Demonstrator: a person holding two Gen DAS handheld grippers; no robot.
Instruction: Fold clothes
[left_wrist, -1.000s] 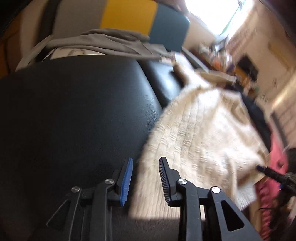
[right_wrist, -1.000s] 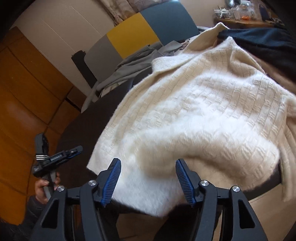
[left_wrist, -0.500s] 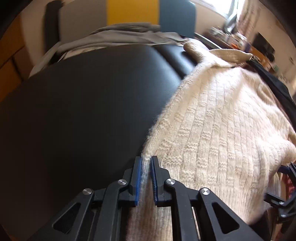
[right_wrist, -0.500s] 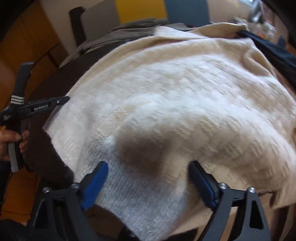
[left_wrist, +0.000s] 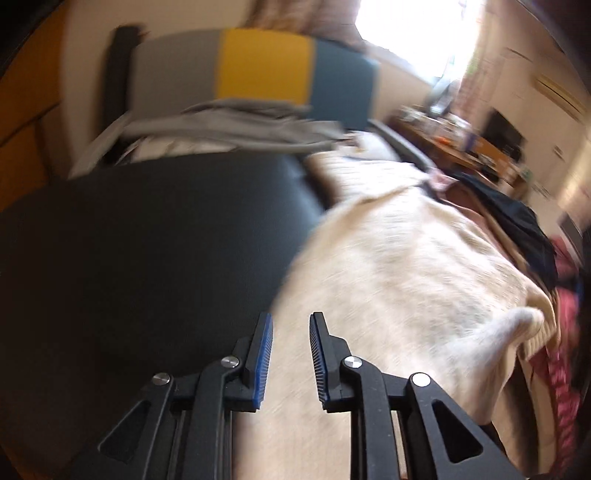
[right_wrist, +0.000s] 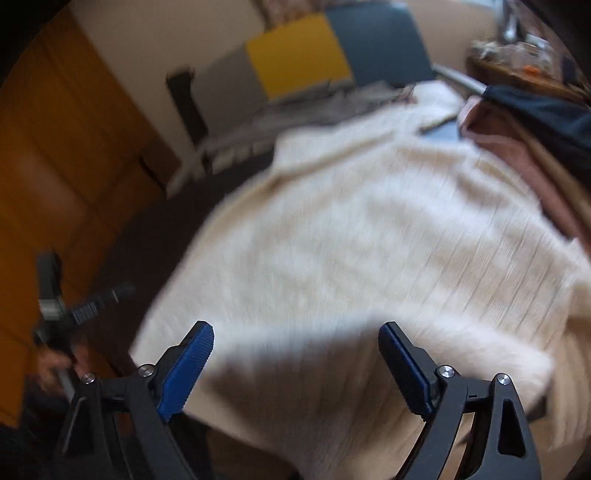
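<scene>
We see the cream ribbed knit sweater spread on the black padded leather surface, its long axis running from its hem near us to its collar at the far grey folded garment. Our left gripper is slightly parted at its edge; our right gripper is wide apart, empty.

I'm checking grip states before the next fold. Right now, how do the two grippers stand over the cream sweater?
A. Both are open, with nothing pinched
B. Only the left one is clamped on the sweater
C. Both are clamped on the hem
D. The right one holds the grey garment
A: the left gripper shows a clear gap between its jaws, the right gripper is spread wide, and the cream sweater lies unpinched beneath both.
</scene>
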